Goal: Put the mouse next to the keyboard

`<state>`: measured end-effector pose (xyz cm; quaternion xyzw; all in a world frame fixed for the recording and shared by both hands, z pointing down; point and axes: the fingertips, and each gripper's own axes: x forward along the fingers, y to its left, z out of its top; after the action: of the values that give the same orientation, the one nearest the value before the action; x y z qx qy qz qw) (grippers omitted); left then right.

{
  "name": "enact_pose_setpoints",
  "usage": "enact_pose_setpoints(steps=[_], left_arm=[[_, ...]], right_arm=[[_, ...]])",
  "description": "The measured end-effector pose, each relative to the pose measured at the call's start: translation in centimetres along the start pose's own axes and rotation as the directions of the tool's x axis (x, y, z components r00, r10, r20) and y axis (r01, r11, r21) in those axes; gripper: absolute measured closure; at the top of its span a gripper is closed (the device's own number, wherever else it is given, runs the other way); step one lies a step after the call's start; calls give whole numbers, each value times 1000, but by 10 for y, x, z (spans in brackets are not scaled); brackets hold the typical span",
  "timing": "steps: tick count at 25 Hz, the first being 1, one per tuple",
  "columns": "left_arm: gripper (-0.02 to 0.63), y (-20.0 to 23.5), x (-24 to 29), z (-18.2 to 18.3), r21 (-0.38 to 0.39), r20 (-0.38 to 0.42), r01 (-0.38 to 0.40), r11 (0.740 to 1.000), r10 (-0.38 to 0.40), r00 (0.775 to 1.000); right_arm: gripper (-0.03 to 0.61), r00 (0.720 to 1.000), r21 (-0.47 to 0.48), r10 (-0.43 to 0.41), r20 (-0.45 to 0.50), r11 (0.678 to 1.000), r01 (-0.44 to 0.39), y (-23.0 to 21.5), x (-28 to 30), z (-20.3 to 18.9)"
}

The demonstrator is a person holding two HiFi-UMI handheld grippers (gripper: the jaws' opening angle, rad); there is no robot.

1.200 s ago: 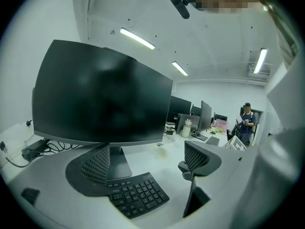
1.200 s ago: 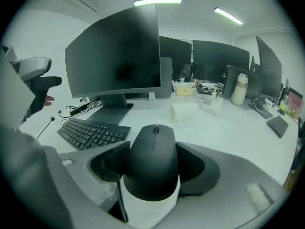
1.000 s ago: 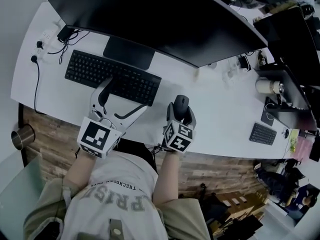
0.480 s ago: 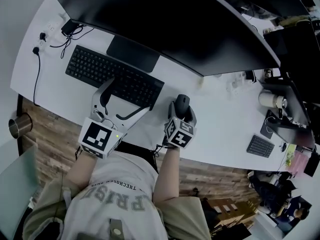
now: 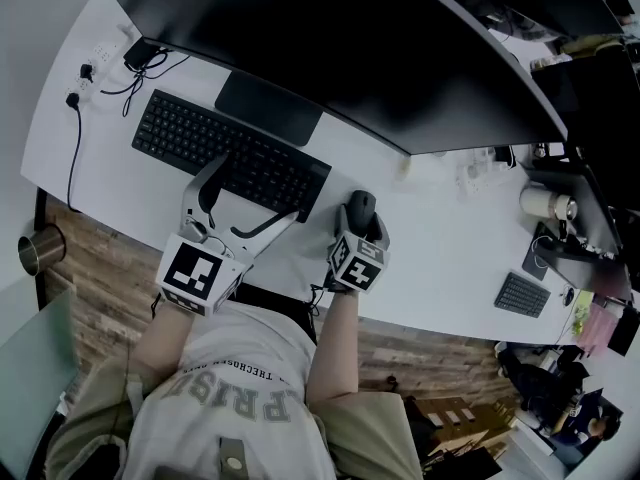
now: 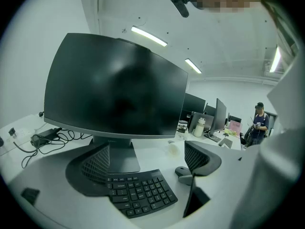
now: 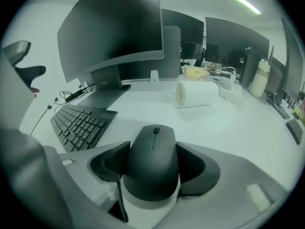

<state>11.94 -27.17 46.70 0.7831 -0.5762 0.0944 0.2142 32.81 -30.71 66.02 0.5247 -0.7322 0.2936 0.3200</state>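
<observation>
The white bench (image 5: 440,238) is crossed by a dark monitor (image 5: 330,48), a black keyboard (image 5: 230,158) before it. The left gripper (image 6: 147,163) is held released over the keyboard — empty. The right gripper (image 7: 152,162) is clenched on the mouse (image 5: 361,206), just right of the keyboard, seemingly on the bench.

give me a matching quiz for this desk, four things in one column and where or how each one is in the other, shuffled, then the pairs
Things
1. mouse
2. keyboard
3. left claw
4. white roll

Places or states
A. open, above the keyboard's right end
B. lying on its side, farther back on the desk
C. clamped between the pads of the right claw
D. flat on the desk in front of the monitor base

Pairs: 1-C, 2-D, 3-A, 4-B
</observation>
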Motion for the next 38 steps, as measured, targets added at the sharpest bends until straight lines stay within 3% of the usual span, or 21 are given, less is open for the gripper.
enact_pose_setpoints(steps=[9, 14, 18, 22, 25, 29, 31, 33, 34, 36, 38], left_arm=[[144, -1, -5, 0, 14, -5, 25, 1000, -25, 1000], [144, -2, -10, 5, 36, 0, 49, 998, -49, 999], [145, -7, -16, 20, 72, 23, 83, 994, -85, 996], [146, -21, -19, 51, 150, 74, 140, 979, -152, 986], [146, -32, -28, 74, 195, 125, 187, 963, -214, 969], [161, -48, -44, 89, 209, 127, 291, 934, -321, 938], [240, -55, -52, 97, 232, 136, 323, 918, -359, 923], [378, -59, -62, 108, 255, 179, 334, 907, -384, 906], [438, -60, -67, 112, 255, 197, 337, 906, -389, 900], [553, -55, -74, 112, 251, 193, 337, 907, -388, 901], [594, -50, -79, 112, 250, 189, 337, 908, -387, 902]], right_arm=[[268, 999, -6, 32, 41, 999, -31, 5, 2, -2], [250, 982, 48, -24, 190, 999, 15, -4, -29, 22], [250, 930, 102, -44, 366, 995, 7, -1, -82, 49], [250, 833, 125, -21, 553, 990, -59, 20, -143, 80], [250, 778, 96, -14, 628, 994, -60, 39, -180, 94], [276, 757, 61, -10, 654, 997, -39, 61, -217, 104], [410, 753, 70, -48, 656, 998, 3, 65, -233, 107], [536, 739, 98, -98, 667, 994, 43, 66, -249, 111], [570, 729, 110, -116, 675, 992, 56, 66, -256, 112], [577, 710, 120, -136, 691, 990, 73, 68, -268, 113], [577, 691, 115, -145, 708, 989, 90, 73, -278, 116]])
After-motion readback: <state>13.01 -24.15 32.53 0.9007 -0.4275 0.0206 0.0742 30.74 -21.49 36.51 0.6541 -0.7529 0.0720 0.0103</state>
